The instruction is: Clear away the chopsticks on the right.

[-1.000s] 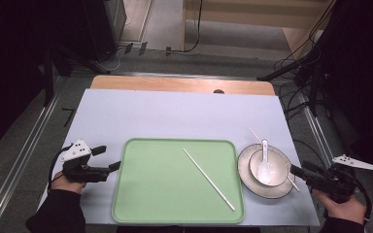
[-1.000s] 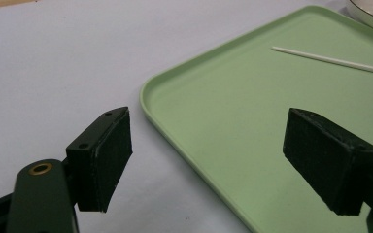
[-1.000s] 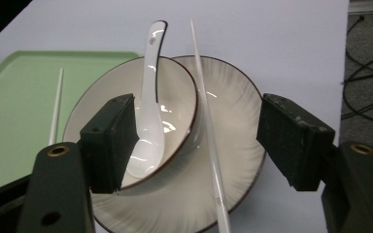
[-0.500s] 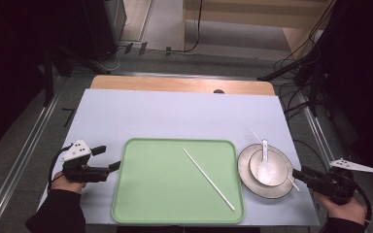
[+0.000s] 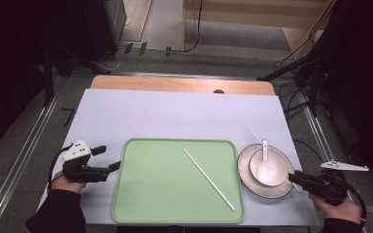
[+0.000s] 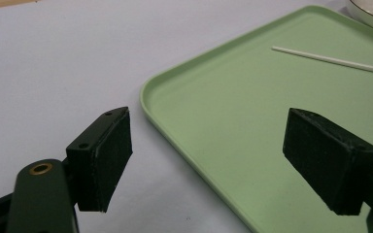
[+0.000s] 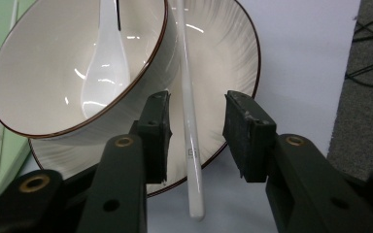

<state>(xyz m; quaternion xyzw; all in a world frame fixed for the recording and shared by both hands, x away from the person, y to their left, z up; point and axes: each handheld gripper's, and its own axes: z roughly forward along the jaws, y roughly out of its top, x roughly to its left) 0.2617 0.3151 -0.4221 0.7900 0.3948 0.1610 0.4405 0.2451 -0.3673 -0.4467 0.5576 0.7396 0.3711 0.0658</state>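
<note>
Right gripper [image 7: 196, 133] jaws, just closing, straddle a white chopstick [image 7: 188, 116] without touching it. That chopstick lies across the plate [image 7: 233, 58] rim beside the bowl [image 7: 39, 82] holding a spoon [image 7: 104, 63]. Left gripper [image 6: 206, 160] is open and empty over the tray [image 6: 233, 111] edge.

1. Chopstick [image 7: 188, 121] between right tool [image 7: 196, 128] pads: white, smooth, glossy, looks plastic.
2. Bowl [image 7: 43, 92]: glazed ceramic look, shiny, thin brown rim line.
3. Plate [image 7: 223, 63]: same cream glaze, faint ribbed streaks.
4. Spoon [image 7: 104, 73]: white, glossy, bright highlights.
5. Tray [image 6: 233, 121]: pale green plastic, matt, smooth.
6. Second chopstick [image 5: 209, 179] on tray: white, smooth.
7. Surface [image 5: 175, 116]: matt pale lilac sheet; bare wood strip at far edge.
8. Tool pads [image 6: 111, 155]: black, matt, slightly grainy.
</note>
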